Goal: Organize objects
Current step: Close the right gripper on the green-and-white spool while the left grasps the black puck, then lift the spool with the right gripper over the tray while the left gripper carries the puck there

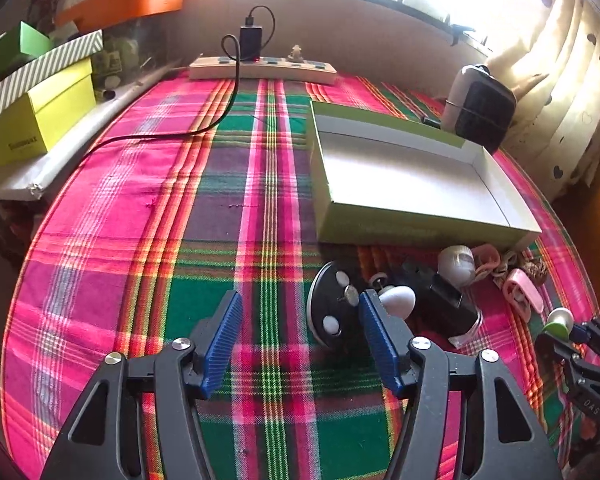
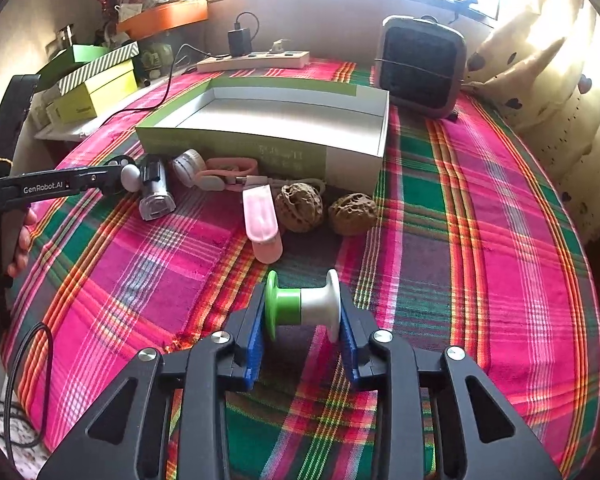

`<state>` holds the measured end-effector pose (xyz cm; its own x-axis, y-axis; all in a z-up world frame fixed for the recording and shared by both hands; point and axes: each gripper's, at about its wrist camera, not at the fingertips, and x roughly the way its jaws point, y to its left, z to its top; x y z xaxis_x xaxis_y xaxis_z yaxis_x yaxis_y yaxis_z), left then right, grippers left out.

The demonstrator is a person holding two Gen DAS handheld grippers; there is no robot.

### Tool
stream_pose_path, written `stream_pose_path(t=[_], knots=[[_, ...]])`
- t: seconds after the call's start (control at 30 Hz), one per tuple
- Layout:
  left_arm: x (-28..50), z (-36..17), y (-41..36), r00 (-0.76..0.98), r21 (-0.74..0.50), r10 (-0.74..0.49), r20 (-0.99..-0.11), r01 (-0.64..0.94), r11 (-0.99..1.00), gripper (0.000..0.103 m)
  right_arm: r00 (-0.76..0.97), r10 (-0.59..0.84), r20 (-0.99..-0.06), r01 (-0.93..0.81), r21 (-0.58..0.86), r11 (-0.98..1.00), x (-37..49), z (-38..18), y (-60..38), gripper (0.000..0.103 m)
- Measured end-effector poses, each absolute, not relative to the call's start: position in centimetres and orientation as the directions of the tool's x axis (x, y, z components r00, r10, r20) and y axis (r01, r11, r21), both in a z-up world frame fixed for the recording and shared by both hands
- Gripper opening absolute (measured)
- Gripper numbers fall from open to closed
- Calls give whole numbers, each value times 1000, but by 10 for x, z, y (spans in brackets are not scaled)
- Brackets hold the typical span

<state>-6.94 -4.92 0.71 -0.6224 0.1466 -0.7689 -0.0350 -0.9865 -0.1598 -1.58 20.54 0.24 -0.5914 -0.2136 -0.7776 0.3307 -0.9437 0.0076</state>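
This is a lived-in room of a home. The bench [image 2: 500,208] wears a bright pink and green plaid cloth and stands under a sunlit window hung with a cream curtain [image 2: 548,80] dotted with hearts. A power strip [image 1: 262,69] with a charger plugged in lies at the wall, a small fan [image 2: 420,66] stands beside it, and stacked shoeboxes [image 1: 40,96] crowd a side shelf.

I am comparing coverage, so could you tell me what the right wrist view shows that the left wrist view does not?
Only the right wrist view shows the two walnuts clearly and the spool between the right gripper fingers. Only the left shows the black disc and the open left gripper. Both show the empty box and power strip.
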Motion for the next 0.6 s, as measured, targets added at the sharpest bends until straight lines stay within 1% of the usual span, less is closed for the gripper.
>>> stream_pose_path(t=[0.17,0.23,0.33,0.6], knots=[[-72,8,-44,-622,-168,165,-766,-54,-984,43,-592,-216,-776,328,13,-945,-18,2,204,33],[-73,9,-43,-622,-173,172,-764,-60,-983,35,-592,-217,-776,326,15,-945,-19,2,204,33],[-72,10,-41,-626,-168,174,-760,-69,-983,26,-591,-220,-776,323,21,-946,-20,2,204,33],[-69,13,-40,-640,-149,157,-752,-68,-987,22,-591,-222,-775,322,25,-946,-20,2,205,33]])
